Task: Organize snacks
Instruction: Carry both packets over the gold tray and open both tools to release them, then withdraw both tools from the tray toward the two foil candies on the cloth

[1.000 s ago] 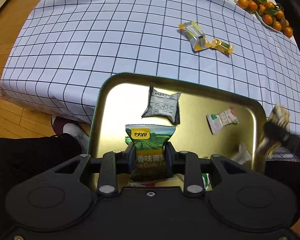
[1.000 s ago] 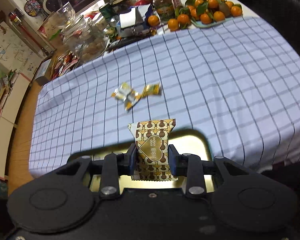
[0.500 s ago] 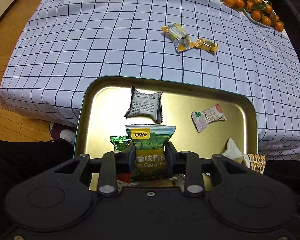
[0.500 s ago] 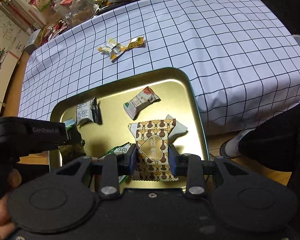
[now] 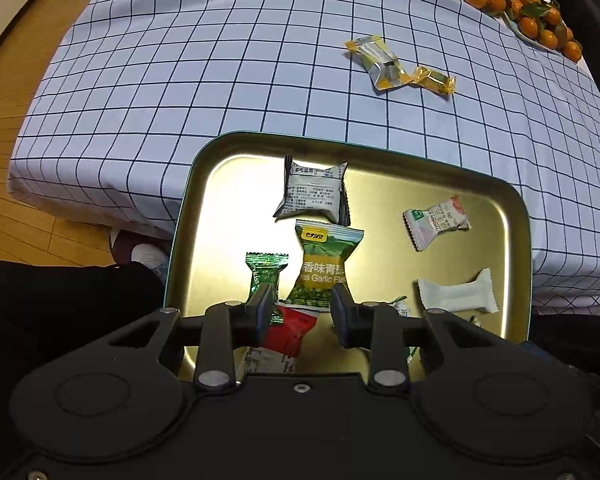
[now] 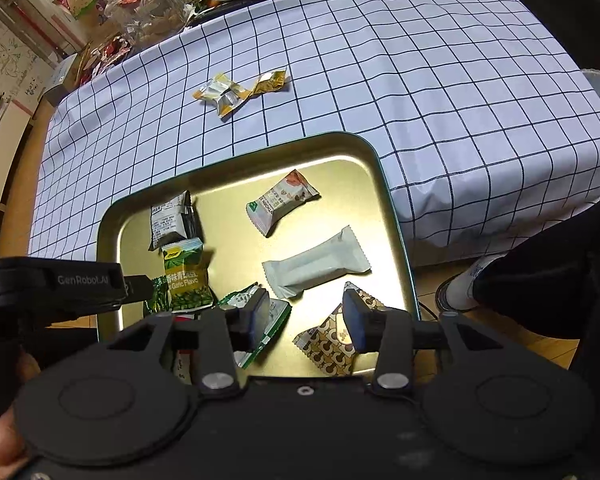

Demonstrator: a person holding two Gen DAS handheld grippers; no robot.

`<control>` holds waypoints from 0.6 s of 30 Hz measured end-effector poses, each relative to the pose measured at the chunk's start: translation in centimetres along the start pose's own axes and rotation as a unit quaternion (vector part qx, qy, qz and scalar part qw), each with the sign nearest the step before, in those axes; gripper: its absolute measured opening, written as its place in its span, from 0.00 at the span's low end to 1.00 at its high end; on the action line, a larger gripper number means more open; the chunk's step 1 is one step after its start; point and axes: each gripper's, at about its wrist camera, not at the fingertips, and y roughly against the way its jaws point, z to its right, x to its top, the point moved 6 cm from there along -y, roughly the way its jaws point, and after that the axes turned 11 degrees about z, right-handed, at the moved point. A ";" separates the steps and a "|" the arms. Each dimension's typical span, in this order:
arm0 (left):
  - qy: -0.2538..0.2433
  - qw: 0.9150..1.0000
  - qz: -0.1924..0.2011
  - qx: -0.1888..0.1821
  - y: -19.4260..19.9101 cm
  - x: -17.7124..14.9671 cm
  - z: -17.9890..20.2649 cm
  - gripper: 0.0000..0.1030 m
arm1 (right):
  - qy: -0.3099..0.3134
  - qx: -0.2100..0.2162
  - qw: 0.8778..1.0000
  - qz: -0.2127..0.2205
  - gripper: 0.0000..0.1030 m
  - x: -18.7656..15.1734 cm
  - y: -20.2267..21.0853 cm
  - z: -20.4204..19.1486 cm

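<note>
A gold tray [image 5: 380,150] with a teal rim sits in front of the checked tablecloth [image 5: 220,60]. My left gripper [image 5: 303,304] points down over the tray and is open. The green garlic-pea packet [image 5: 326,268] lies loose just past its fingertips, beside a small green candy [image 5: 266,274]. My right gripper [image 6: 306,316] is over the tray's near right corner with its jaws opening. The brown patterned packet [image 6: 332,344] lies free under the right finger. Two yellow wrappers [image 5: 380,60] [image 5: 434,80] lie on the cloth.
The tray also holds a grey packet [image 5: 314,194], a white-pink packet [image 5: 436,220], a long white packet [image 5: 456,292] and a red-white one [image 5: 290,328]. Oranges [image 5: 532,20] and a glass jar [image 6: 140,4] stand at the table's far side. Dark trouser legs flank the tray.
Both grippers opened. The green packet dropped from the left one and the brown packet from the right one into the tray. The right gripper first moved in over the tray.
</note>
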 end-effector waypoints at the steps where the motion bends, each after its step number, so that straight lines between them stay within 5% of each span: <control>1: -0.001 1.000 0.000 0.000 0.0 -0.1 0.0 0.40 | 0.003 0.000 1.000 -0.001 0.42 0.0 -0.1 -0.1; 18: -0.019 0.999 -0.035 0.029 -0.2 -1.2 -1.0 0.40 | 0.019 -0.004 0.999 -0.032 0.42 -0.3 -0.6 -0.3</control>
